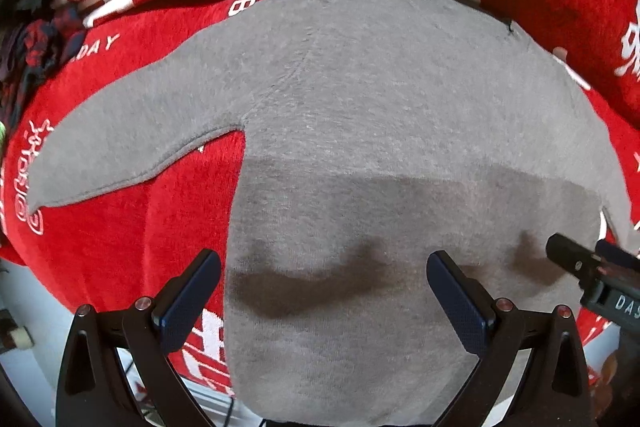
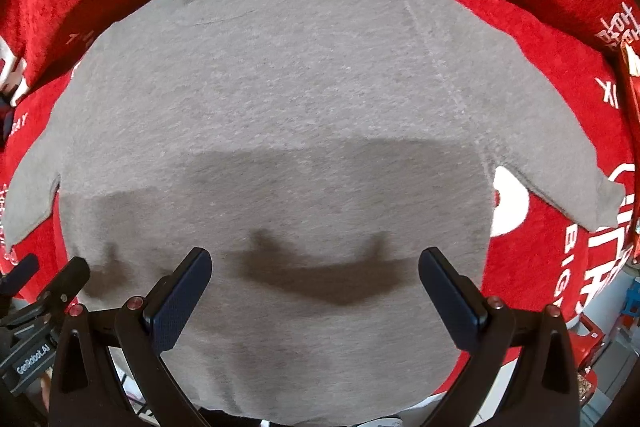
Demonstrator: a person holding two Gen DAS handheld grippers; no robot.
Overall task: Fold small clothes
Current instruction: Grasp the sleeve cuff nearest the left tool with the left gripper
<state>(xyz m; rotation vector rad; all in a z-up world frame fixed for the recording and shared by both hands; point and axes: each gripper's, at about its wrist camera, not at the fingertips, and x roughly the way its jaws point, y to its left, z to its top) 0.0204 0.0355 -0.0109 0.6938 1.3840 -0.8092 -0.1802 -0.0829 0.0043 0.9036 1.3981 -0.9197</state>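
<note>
A small grey T-shirt (image 1: pixel 360 107) lies flat on a red cloth, collar at the far side, both short sleeves spread out. The right wrist view shows the same grey T-shirt (image 2: pixel 280 87) filling the middle. My left gripper (image 1: pixel 324 275) hovers open above the shirt's lower left part, nothing between its fingers. My right gripper (image 2: pixel 316 271) hovers open above the lower middle of the shirt, also holding nothing. Both cast shadows on the fabric. The right gripper (image 1: pixel 560 251) pokes in at the right edge of the left wrist view. The left gripper (image 2: pixel 52 275) shows at the left edge of the right wrist view.
The red cloth (image 1: pixel 120 227) with white lettering covers the table and hangs over its near edge. A dark bundle of clothes (image 1: pixel 36 39) lies at the far left. Floor and clutter (image 2: pixel 600 339) show below the table's right edge.
</note>
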